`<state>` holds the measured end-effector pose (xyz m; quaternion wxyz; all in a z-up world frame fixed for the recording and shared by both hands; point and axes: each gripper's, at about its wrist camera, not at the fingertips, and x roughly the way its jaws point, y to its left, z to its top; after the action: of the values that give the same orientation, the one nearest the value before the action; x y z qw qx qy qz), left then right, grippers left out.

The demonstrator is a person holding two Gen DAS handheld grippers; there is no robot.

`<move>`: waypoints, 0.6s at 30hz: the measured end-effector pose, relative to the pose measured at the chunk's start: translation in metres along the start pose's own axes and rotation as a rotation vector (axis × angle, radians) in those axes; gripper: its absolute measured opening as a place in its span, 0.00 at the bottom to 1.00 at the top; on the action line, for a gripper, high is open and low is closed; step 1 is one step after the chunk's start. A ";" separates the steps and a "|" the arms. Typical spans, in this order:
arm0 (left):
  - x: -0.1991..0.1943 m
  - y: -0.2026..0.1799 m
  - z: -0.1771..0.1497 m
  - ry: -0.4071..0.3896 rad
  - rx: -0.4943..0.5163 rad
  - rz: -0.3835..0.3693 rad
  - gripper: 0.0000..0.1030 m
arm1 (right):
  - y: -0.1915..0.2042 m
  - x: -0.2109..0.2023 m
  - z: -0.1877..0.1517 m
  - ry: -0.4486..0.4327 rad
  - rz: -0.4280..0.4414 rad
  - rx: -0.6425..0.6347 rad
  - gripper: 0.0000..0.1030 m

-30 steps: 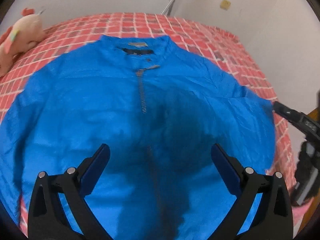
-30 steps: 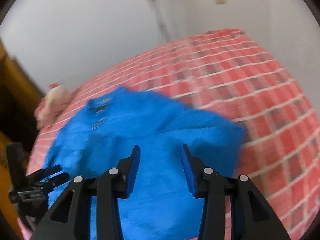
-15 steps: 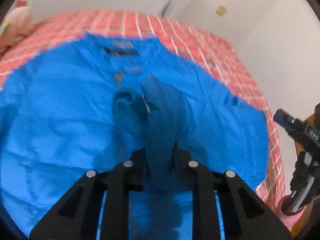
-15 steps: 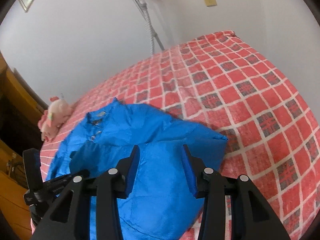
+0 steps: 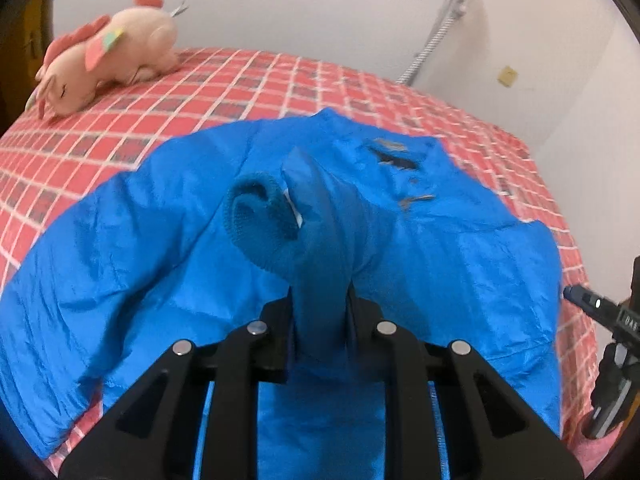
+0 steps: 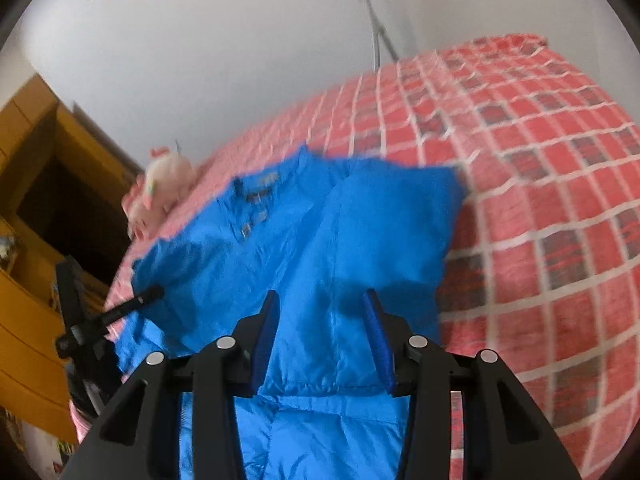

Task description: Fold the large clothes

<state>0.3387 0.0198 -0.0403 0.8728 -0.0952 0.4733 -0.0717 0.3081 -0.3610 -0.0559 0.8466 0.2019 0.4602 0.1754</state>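
A bright blue zip jacket [image 5: 460,248] lies front-up on a red checked bedspread [image 5: 224,92]. My left gripper [image 5: 320,300] is shut on one sleeve [image 5: 320,216], which stands up between the jaws with its knit cuff [image 5: 260,216] curling to the left. The right wrist view shows the same jacket [image 6: 280,248], its right side folded in. My right gripper [image 6: 320,340] hovers over the jacket's near hem band [image 6: 320,394]. Its blue pads stand apart and I see nothing pinched between them. The left gripper [image 6: 154,292] shows at the far left there, and the right gripper [image 5: 580,300] at the right edge of the left wrist view.
A pink plush toy [image 5: 108,52] lies at the bed's far left corner. A white wall with a metal hose [image 5: 436,36] stands behind the bed. Orange wooden furniture [image 6: 36,208] stands along the left side. Bare bedspread [image 6: 540,160] stretches to the right of the jacket.
The left gripper, open above the jacket's front a second ago, has shut on the sleeve and carried it sideways. The right gripper dropped a little toward the hem.
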 end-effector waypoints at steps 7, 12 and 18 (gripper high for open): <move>0.025 0.035 -0.011 0.058 -0.038 0.025 0.28 | -0.007 0.041 -0.011 0.092 -0.084 -0.003 0.35; 0.025 0.034 -0.012 0.060 -0.026 0.040 0.34 | 0.014 0.045 -0.019 0.069 -0.190 -0.104 0.36; -0.037 0.036 -0.002 -0.095 -0.069 0.126 0.50 | 0.022 0.011 -0.010 0.018 -0.111 -0.074 0.39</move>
<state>0.3181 0.0626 -0.0196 0.8932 -0.0985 0.4387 0.0045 0.3025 -0.3349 -0.0573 0.8576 0.1433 0.4716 0.1470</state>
